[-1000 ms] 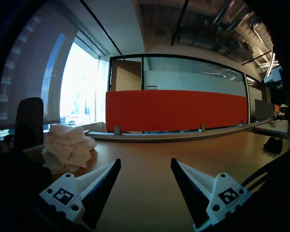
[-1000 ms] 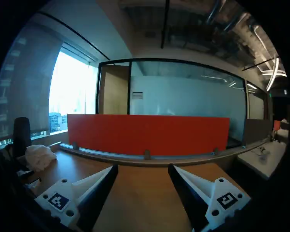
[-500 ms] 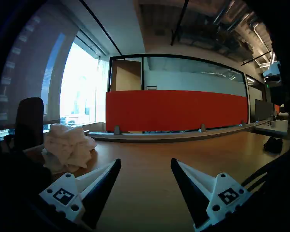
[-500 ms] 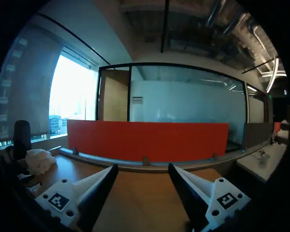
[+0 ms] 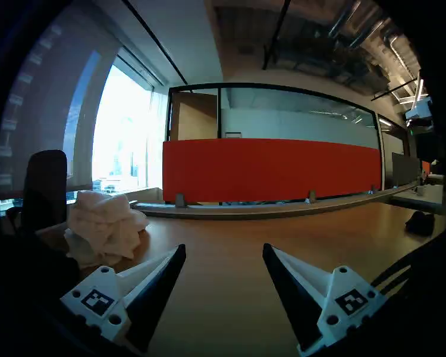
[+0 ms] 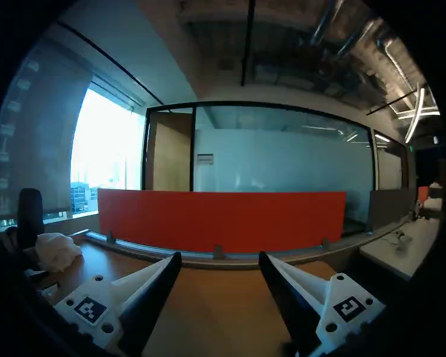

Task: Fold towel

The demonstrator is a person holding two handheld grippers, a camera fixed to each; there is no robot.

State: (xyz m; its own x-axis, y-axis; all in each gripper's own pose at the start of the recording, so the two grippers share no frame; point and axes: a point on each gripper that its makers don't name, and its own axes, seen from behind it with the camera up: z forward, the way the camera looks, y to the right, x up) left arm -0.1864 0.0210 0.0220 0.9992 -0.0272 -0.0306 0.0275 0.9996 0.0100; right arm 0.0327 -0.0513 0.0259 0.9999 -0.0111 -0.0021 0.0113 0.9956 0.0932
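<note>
A crumpled pale towel point(image 5: 104, 229) lies in a heap on the wooden desk point(image 5: 235, 273), to the left of my left gripper point(image 5: 223, 253). That gripper hovers low over the desk, open, with nothing between its fingers. In the right gripper view the same towel point(image 6: 55, 251) looks small and far off at the left. My right gripper point(image 6: 219, 262) is open too and holds nothing, raised above the desk point(image 6: 217, 309) and looking toward the partition.
A red partition point(image 5: 270, 169) runs along the desk's far edge, with a glass wall behind it. A dark office chair point(image 5: 43, 189) stands at the left by the window. A small black object point(image 5: 420, 223) lies on the desk at the far right.
The right gripper has tilted or risen, so the partition and towel sit lower in its view. The left gripper and the towel have not moved.
</note>
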